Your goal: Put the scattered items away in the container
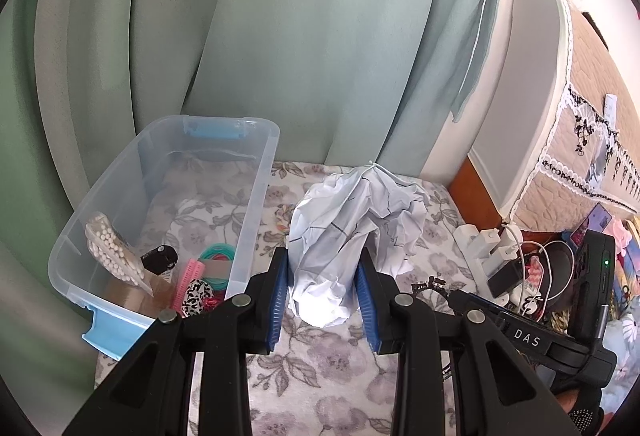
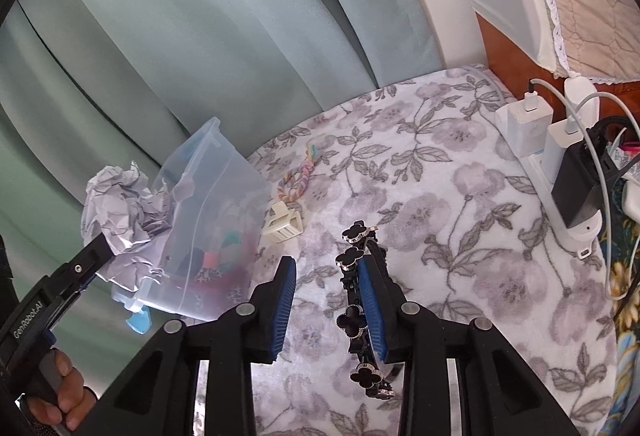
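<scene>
**Paper ball gripped beside the bin; hairband loose in the right jaws**

Landmark is the clear storage bin (image 1: 168,220), blue latches, on the floral blanket (image 1: 320,376). Left to right from there:

- Inside the bin, near end: bag of cotton swabs (image 1: 114,252), small black item, pink comb (image 1: 188,282), teal hair ties (image 1: 218,252), a leopard-print piece. Far end bare.
- Just right of the bin: left gripper (image 1: 322,290) clamped on the crumpled paper ball (image 1: 352,236) — both blue pads press its lower part. In the right wrist view the ball overlaps the bin's near edge; can't tell if it's over the rim or just in front.
- Right of the bin on the blanket: braided pastel hair tie (image 2: 298,176), then a cream claw clip (image 2: 284,224) nearer to us. Both not yet binned.
- Further right: right gripper (image 2: 328,310), jaws parted. Black clover-studded hairband (image 2: 356,316) lies along the inner face of the right pad; left pad is well clear of it, so no grip.
- Farthest right: power strip (image 2: 576,196) with chargers and cables, off the task.

Risks, my read:
- Paper held low and loosely crumpled; it may deform and slip out, or catch on the rim and drop outside if released short.
- A hairband is springy and narrow — closing off-centre could flick it sideways, toward the cables.
- The bin is light; a knock to its wall could shift it.
</scene>
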A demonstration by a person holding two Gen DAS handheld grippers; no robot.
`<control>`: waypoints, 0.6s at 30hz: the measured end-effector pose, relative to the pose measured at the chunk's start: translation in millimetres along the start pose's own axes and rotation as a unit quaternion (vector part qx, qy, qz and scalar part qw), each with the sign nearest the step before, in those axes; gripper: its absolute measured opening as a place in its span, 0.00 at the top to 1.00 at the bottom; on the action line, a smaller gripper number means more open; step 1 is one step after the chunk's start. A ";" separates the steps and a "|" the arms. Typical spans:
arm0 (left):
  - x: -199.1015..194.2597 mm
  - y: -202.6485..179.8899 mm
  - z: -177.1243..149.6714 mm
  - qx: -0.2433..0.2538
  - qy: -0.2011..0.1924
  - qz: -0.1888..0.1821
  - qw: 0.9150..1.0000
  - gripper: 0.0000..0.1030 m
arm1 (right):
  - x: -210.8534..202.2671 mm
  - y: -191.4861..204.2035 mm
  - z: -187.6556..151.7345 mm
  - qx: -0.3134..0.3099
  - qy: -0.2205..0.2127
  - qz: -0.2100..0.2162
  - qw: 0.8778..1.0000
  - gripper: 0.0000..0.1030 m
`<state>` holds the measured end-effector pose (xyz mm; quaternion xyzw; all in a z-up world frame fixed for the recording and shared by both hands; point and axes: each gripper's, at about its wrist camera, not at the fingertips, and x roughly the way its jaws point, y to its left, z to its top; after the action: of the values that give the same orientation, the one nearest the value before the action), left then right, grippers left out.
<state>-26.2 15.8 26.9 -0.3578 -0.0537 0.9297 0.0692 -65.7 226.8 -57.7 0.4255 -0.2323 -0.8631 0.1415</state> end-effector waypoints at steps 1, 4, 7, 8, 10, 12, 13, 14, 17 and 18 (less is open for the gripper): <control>0.7 0.1 -0.2 0.000 0.001 -0.001 1.000 0.67 | 0.6 0.2 -0.4 0.000 -0.001 -0.003 1.000 0.68; 2.8 0.4 -1.0 -0.003 0.004 0.000 1.000 0.67 | 0.8 5.1 -0.6 -0.020 -0.006 -0.041 0.999 0.68; 5.0 1.1 -1.8 -0.006 0.009 -0.003 1.000 0.67 | 0.1 3.7 0.2 -0.020 -0.006 -0.033 0.999 0.68; 5.4 1.3 -2.0 -0.007 0.010 -0.003 1.000 0.67 | 0.0 1.6 0.2 -0.013 -0.008 -0.022 1.000 0.68; 6.1 0.7 -2.3 -0.005 0.011 -0.003 1.000 0.67 | 0.8 0.1 -0.3 -0.011 -0.013 -0.030 0.999 0.70; 7.5 -1.6 -2.7 -0.002 0.013 -0.004 1.000 0.67 | -0.1 1.8 0.0 -0.020 -0.018 -0.052 0.998 0.76; 8.9 -3.2 -2.9 -0.001 0.016 -0.006 1.000 0.67 | -0.3 1.9 0.6 -0.022 -0.018 -0.057 0.998 0.79; 10.3 -5.4 -3.3 0.000 0.018 -0.008 1.000 0.67 | -0.3 1.3 0.5 -0.021 -0.018 -0.059 0.998 0.79; 12.7 -12.6 -6.3 0.010 0.024 -0.016 1.000 0.67 | -0.8 0.1 0.4 -0.026 -0.023 -0.072 0.997 0.80; 13.2 -14.6 -7.0 0.012 0.025 -0.018 0.999 0.67 | -1.1 0.0 0.3 -0.029 -0.025 -0.078 0.996 0.80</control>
<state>-29.9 32.7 15.2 -0.3793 -0.0472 0.9195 0.0913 -65.3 227.4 -56.9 0.4165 -0.1766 -0.8882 0.0807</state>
